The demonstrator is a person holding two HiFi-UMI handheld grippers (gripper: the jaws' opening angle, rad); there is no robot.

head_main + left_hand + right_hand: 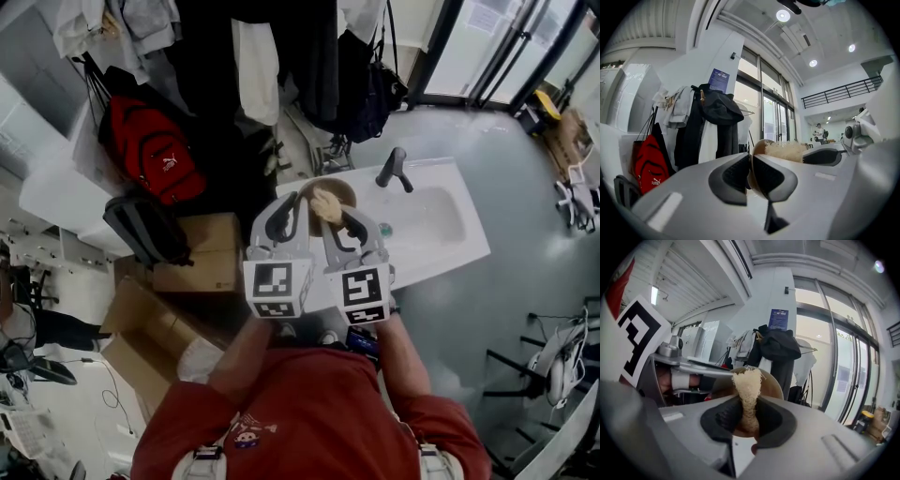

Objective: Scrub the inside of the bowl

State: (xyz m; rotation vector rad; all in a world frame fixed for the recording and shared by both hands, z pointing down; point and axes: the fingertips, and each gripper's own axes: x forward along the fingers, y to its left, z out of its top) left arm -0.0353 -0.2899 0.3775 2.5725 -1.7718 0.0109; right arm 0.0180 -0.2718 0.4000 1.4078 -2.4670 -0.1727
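Observation:
In the head view, a tan bowl (336, 190) is held tilted over the left end of the white sink (441, 246). My left gripper (292, 208) is shut on the bowl's rim. In the left gripper view the bowl (758, 149) stands edge-on between the dark pads (736, 173). My right gripper (339, 223) is shut on a pale loofah scrubber (326, 207), which sits inside the bowl. In the right gripper view the loofah (748, 387) rises from my right gripper (749, 420) against the bowl's inner wall (772, 384). The loofah (785, 151) also shows past the rim in the left gripper view.
A dark faucet (394, 169) stands at the back of the sink. Left of the sink are cardboard boxes (192, 253), a red backpack (150, 150) and a dark bag (145, 230). Coats (281, 56) hang behind. Glass doors (487, 42) are at the far right.

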